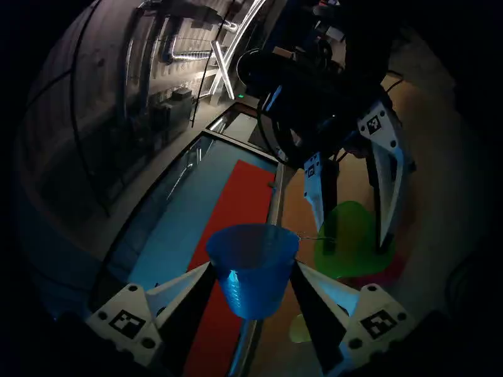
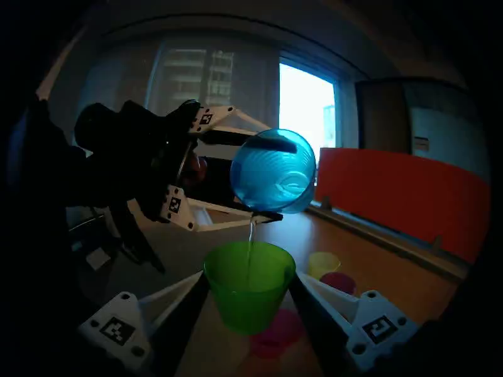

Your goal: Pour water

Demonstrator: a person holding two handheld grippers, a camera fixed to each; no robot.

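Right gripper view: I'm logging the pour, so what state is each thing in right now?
Blue cup: tipped over, thin stream leaving its rim.
Green cup: upright, catching the stream.
Left hand-held gripper: shut on the blue cup.
Right hand-held gripper: shut on the green cup.
Yellow cup: upright on the table, untouched.

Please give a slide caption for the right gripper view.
Left gripper tilts the blue cup, pouring a thin stream into the green cup in the right gripper.

no legible text, labels or numbers anywhere
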